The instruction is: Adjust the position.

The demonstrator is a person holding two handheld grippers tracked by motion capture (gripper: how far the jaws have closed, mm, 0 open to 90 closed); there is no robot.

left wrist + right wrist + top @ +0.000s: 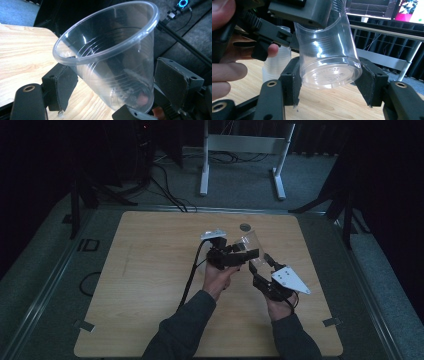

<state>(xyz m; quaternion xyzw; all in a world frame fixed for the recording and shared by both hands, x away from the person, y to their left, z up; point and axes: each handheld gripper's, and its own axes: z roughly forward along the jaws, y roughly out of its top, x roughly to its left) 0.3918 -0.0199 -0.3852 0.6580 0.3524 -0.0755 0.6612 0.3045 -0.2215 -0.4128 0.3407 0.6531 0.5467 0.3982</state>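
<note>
A clear plastic cup (248, 242) is held tilted above the middle of the wooden table (150, 270), between both grippers. In the left gripper view the cup (112, 50) opens toward the camera, and my left gripper (116, 80) is shut on its ribbed body. One pad (60, 83) lies against the wall. In the right gripper view my right gripper (329, 80) is shut on the cup's base (329, 75), a pad on each side. The left gripper's grey jaw presses on the cup higher up. From above, the left gripper (244, 254) and the right gripper (260, 263) meet at the cup.
A stack of clear cups (277, 66) stands on the table behind a person's fingers. A small grey disc (244, 226) lies near the table's far edge. A white frame (245, 145) and cables are on the floor beyond. Monitors (384, 7) glow at the back.
</note>
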